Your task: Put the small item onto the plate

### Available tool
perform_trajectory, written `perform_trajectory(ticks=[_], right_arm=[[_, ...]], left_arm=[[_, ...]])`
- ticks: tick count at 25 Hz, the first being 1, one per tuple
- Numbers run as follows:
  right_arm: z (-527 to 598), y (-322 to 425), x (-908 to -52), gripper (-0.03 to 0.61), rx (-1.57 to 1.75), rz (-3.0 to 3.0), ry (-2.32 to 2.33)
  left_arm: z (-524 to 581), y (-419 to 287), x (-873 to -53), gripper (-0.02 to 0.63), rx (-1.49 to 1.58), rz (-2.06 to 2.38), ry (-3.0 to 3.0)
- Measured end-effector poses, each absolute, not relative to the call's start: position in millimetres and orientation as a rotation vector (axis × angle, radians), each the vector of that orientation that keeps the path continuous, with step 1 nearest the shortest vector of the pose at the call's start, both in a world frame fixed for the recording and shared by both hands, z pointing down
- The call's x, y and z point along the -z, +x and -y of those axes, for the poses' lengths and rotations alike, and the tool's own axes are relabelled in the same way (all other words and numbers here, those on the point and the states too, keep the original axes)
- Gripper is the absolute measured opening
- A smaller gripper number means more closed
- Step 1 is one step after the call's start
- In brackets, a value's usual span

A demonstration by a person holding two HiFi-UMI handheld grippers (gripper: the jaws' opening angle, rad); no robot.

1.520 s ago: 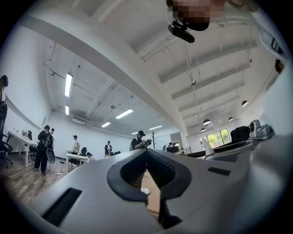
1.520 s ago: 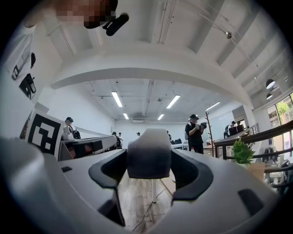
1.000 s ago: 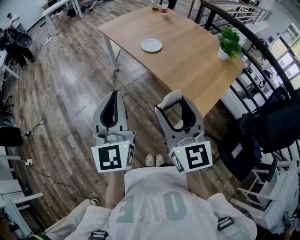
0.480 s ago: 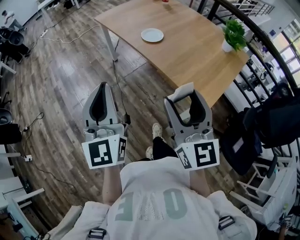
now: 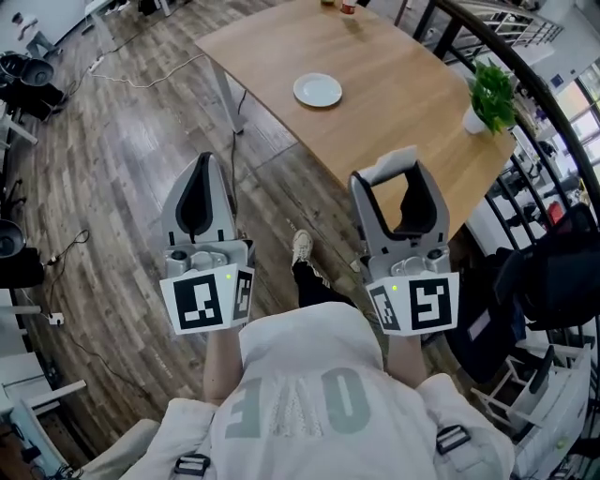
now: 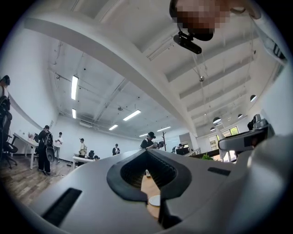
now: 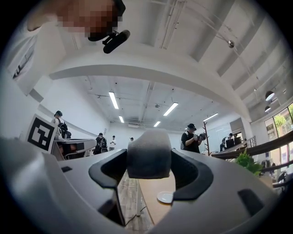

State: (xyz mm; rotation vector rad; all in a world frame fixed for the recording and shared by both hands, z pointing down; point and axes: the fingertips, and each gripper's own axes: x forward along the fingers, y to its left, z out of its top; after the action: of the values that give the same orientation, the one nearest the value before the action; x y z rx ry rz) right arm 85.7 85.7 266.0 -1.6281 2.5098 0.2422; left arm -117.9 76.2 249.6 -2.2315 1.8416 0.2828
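Note:
A white plate lies on the wooden table ahead of me; it also shows small in the left gripper view as the plate and in the right gripper view as the plate. My right gripper is shut on a small pale grey block, held over the floor short of the table's near edge. That block fills the gap between the jaws. My left gripper is shut with nothing in it, out over the wooden floor.
A potted plant stands at the table's right corner and bottles at its far edge. A dark railing curves behind the table. A black chair is at the right. Cables run across the floor. People stand at desks.
I have stepped closer to the table; the plate and table sit nearer and further right in the head view. Both grippers have spread a little apart, the right still holding the block.

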Motion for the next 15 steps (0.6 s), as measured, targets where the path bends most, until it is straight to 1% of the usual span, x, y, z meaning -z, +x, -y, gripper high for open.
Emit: perform_trajectory(ticks=[10, 15], right_arm=[[99.0, 88.2, -247.5, 0.298, -0.278, -2.545, -1.636], [168.3, 100.1, -242.8, 0.298, -0.284, -2.531, -1.667]], left_arm=[[103.8, -128.6, -199.0, 0.008, -0.331, -1.832, -2.153], [170.0, -110.5, -188.0, 0.008, -0.284, -1.78, -2.151]])
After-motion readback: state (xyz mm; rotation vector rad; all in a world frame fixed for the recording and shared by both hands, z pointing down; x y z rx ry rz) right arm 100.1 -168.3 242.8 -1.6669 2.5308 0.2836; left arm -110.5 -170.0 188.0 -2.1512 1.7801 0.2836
